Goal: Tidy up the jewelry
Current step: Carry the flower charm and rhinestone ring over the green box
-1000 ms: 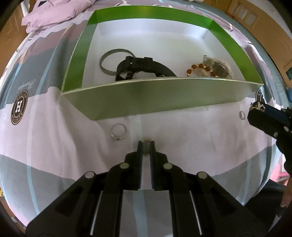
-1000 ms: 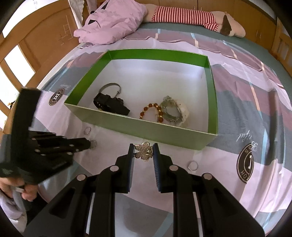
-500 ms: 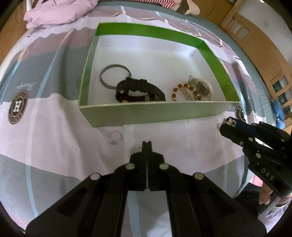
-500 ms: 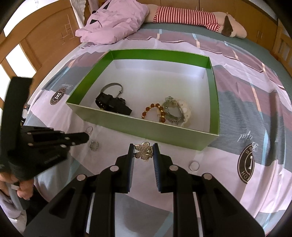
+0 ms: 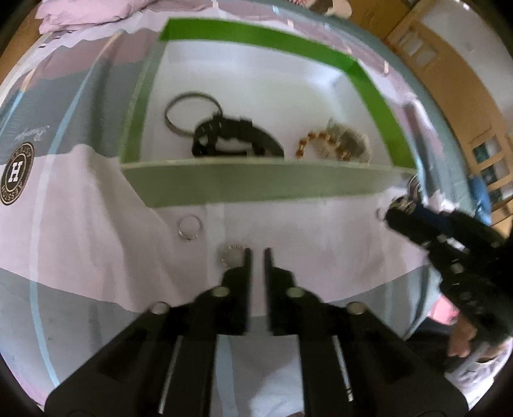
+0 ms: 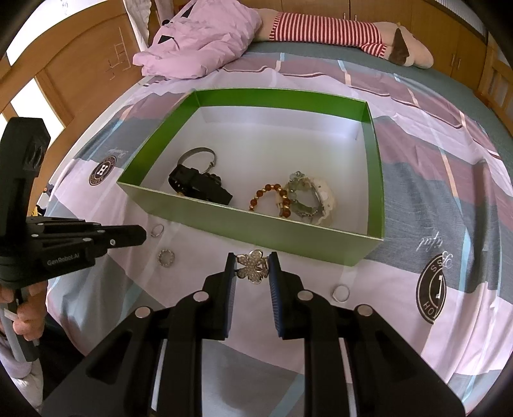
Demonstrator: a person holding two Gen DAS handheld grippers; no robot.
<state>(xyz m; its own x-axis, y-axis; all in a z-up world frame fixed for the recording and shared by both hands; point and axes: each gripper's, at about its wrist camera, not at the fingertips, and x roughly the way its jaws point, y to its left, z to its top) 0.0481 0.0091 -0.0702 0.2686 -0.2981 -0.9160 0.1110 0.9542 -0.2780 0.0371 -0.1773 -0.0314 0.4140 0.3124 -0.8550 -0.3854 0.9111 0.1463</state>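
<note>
A green box (image 6: pixel 374 160) with a white floor lies on the bedspread and holds a silver bangle (image 6: pixel 197 154), a black watch (image 6: pixel 200 186), an amber bead bracelet (image 6: pixel 272 195) and a pale watch (image 6: pixel 315 197). My right gripper (image 6: pixel 252 268) is shut on a silver flower brooch (image 6: pixel 253 266) just in front of the box's near wall. My left gripper (image 5: pixel 255 253) is slightly open and empty above the sheet; it also shows in the right wrist view (image 6: pixel 141 235). A beaded ring (image 5: pixel 231 255) (image 6: pixel 165 257) lies on the sheet beside its left fingertip. A plain ring (image 5: pixel 189 227) (image 6: pixel 157 230) lies further left.
Another small ring (image 6: pixel 340 292) lies on the sheet right of my right gripper. A pink quilt (image 6: pixel 198 35) and a striped plush toy (image 6: pixel 336 29) lie at the far end of the bed. Wooden cabinets stand around the bed.
My left gripper let go of the beaded ring, lifted off it and now stands slightly open. The ring lies on the sheet. My right gripper has kept its hold on the brooch.
</note>
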